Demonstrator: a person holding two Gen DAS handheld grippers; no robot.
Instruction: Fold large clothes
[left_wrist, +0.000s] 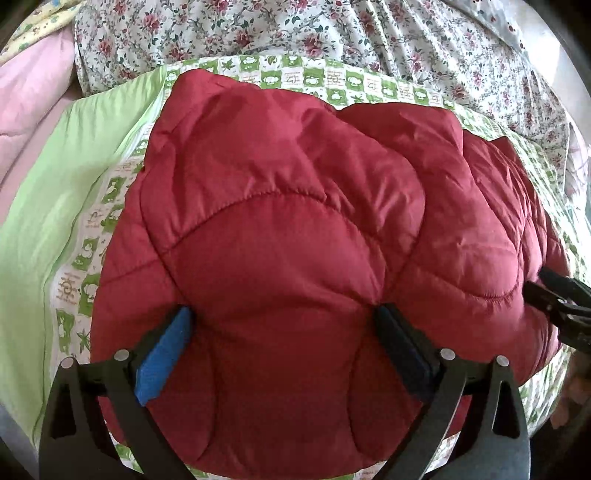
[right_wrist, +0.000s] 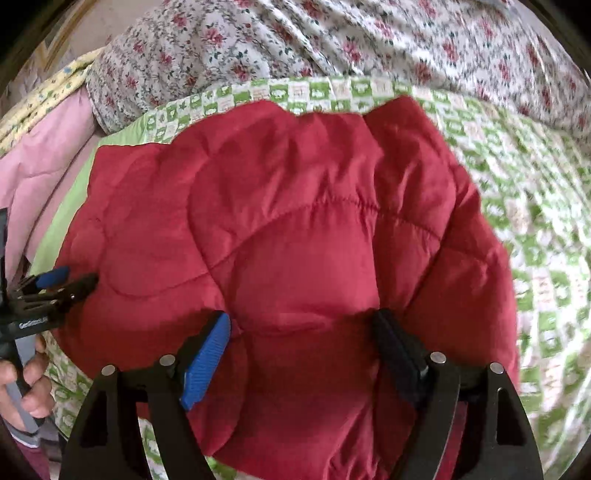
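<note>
Puffy red quilted jacket (left_wrist: 295, 229) lies folded, bulging, creased.

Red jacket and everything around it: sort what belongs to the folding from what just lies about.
Part of the job:
red jacket, already bundled
left gripper, jaws wide over it
right gripper, jaws wide over it

Just lying about:
green quilt under the jacket
floral sheet behind
pink blanket at the left

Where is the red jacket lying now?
The red jacket lies folded in the middle of both wrist views, on the green-patterned sheet, with the floral blanket behind it and a pink quilt to the left.
</note>
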